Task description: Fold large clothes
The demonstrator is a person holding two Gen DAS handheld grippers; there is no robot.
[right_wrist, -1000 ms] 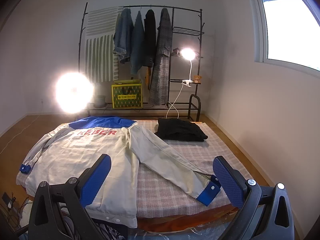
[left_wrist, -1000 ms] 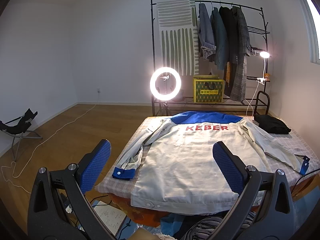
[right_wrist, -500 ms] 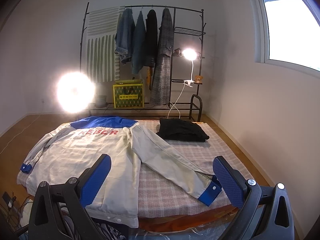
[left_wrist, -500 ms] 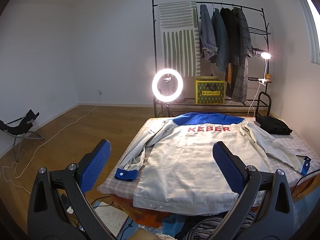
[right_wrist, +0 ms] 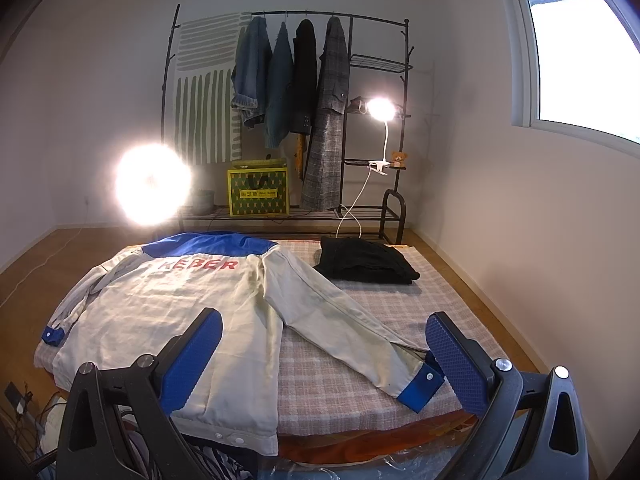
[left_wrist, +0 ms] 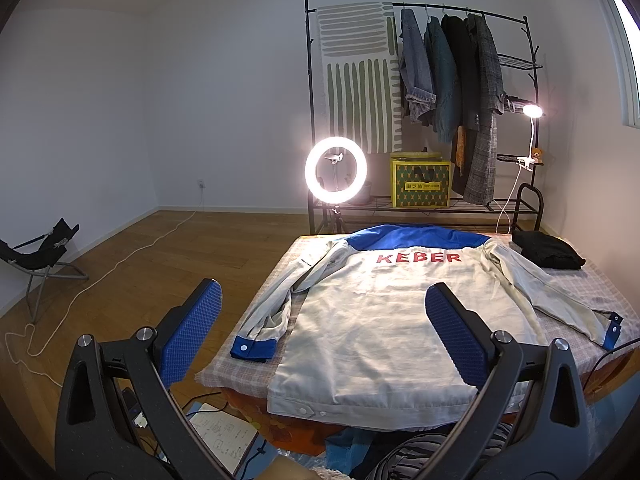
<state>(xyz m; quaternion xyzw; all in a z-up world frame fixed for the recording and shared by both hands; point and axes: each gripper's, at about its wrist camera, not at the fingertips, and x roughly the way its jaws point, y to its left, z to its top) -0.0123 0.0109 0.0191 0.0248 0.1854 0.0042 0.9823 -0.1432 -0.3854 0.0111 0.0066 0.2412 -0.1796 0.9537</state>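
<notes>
Daylight enters through the window (right_wrist: 580, 52); the ring light (left_wrist: 336, 170) reads as a crisp circle in the left view but blooms into white glare in the right; fisheye bending and dark vignetting mark the edges; focus is sharp.

White walls (left_wrist: 120, 120), wood floor (left_wrist: 160, 248), clothes rack (right_wrist: 288, 14), ring light (left_wrist: 336, 170), window (right_wrist: 580, 60)

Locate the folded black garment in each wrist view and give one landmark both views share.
Left wrist: folded black garment at far right, on the table's back corner beyond the jacket's sleeve.
Right wrist: just right of centre, beside the jacket's shoulder.
Shared landmark: yellow box on the rack.
</notes>
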